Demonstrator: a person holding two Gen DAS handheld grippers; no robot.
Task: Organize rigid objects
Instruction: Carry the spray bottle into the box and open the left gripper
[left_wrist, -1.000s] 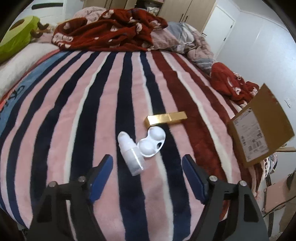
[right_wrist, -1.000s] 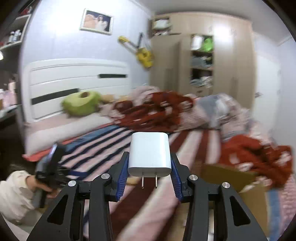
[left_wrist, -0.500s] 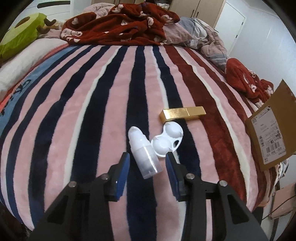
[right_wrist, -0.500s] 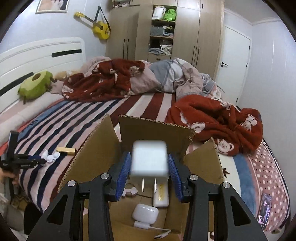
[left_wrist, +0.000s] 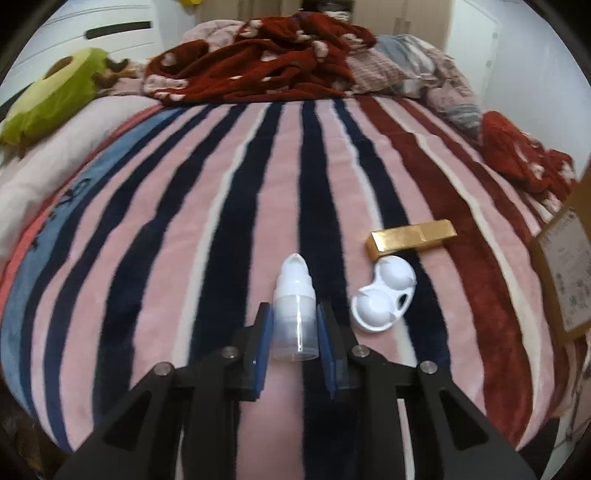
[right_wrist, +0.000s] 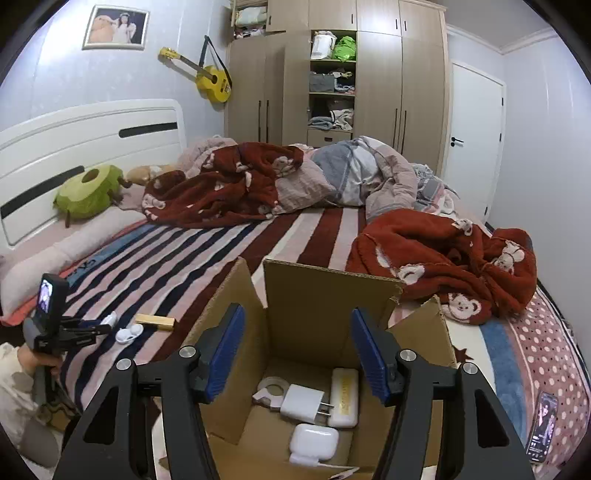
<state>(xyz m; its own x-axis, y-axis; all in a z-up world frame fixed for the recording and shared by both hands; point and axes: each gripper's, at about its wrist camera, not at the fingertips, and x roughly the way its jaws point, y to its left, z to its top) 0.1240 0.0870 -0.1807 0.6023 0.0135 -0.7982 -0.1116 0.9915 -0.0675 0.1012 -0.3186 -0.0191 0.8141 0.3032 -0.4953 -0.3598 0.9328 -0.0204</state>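
— Pinching what, the left hand-held gripper (left_wrist: 294, 334)?

— It clamps a small white dropper bottle (left_wrist: 294, 306) by its clear body, blue pads touching both sides, nozzle pointing away over the striped blanket (left_wrist: 184, 236) on the bed.

— And beside it?

— A white contact lens case (left_wrist: 382, 302) lies just right of the bottle, touching a gold rectangular box (left_wrist: 412, 239) beyond it.

— The right hand-held gripper (right_wrist: 297, 352)?

— Its jaws are spread wide and hold nothing, above the open cardboard box (right_wrist: 325, 299).

— What sits inside?

— A white charger plug (right_wrist: 303, 402) lies on the bottom, prongs toward a white and gold case (right_wrist: 344, 397); a tape roll (right_wrist: 271, 390) is at its left, a white earbud case (right_wrist: 314, 441) nearer the camera.
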